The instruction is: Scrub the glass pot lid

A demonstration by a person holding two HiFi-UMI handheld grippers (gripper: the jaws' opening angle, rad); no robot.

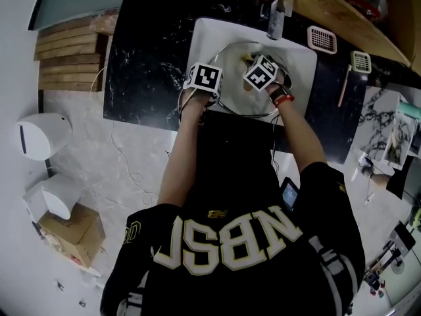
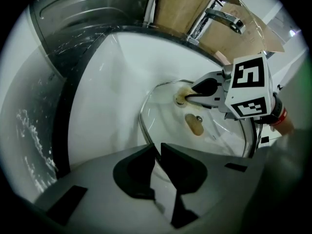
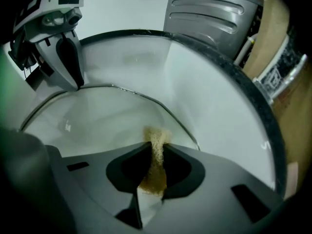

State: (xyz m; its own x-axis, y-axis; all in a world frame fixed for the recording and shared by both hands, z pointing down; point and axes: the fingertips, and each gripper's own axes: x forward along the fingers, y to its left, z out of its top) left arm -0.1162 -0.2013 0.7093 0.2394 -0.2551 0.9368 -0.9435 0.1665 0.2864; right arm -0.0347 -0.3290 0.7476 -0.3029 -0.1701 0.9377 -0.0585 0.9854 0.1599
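— Left gripper point(image 2: 157, 150), low in its own view: what do we read there?
— We read the jaws as nearly together, pinching the metal rim of the glass pot lid point(image 2: 163, 112). The lid lies in the white sink point(image 2: 112, 82), below the faucet point(image 2: 214, 18).
— And the right gripper point(image 3: 155, 147)?
— We see it clamped on a tan sponge point(image 3: 155, 172), whose tip meets the glass near the tan knob point(image 2: 195, 125).
— Where do we place the sink?
— We place it in the black marbled desk point(image 1: 145, 51). In the head view, both grippers' marker cubes sit close together over the lid.
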